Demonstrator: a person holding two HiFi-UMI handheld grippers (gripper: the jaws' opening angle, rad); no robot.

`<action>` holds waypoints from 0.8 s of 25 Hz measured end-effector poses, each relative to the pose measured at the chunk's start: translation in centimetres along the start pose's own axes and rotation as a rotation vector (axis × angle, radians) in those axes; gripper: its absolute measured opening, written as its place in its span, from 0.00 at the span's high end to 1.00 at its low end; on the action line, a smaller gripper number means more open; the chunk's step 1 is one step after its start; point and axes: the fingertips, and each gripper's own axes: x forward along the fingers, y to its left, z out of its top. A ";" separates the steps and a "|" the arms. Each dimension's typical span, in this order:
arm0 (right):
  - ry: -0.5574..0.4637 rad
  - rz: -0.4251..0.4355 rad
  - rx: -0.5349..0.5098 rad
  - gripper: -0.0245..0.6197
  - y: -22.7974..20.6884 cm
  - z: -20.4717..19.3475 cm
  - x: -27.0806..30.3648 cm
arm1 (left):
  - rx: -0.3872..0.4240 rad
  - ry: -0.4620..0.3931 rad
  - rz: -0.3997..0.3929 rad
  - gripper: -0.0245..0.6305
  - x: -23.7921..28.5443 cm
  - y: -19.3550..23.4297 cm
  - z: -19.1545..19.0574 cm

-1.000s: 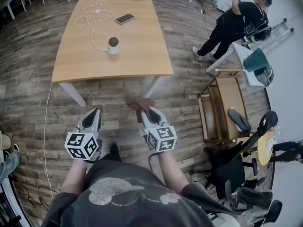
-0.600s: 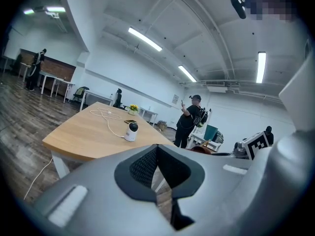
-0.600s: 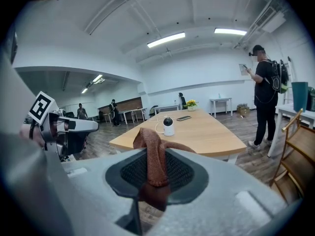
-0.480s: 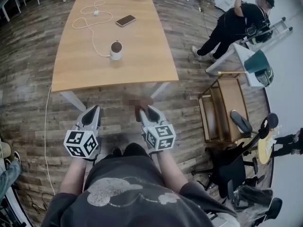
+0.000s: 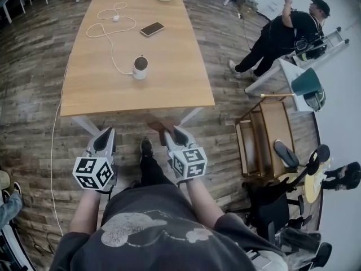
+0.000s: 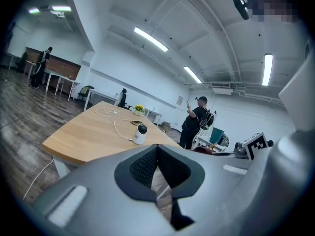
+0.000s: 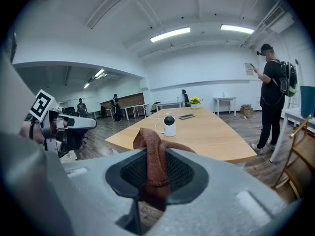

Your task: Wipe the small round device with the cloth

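Head view: small round device upright on the middle of the desk, cabled, well apart from left gripper and right gripper.

Left gripper view: fingers together, empty.

Right gripper view: fingers clamped on brown cloth.

Best to close in, steady the base with the left, wipe lightly.

Desk edge nearer than a second ago.

No legible text, labels or numbers.

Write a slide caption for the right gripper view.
Right gripper clamping a brown cloth, aimed at the small round device on the wooden table.
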 end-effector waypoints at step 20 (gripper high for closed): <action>0.003 0.143 -0.009 0.85 -5.0 7.0 14.3 | 0.004 0.021 0.093 0.93 12.2 4.4 4.7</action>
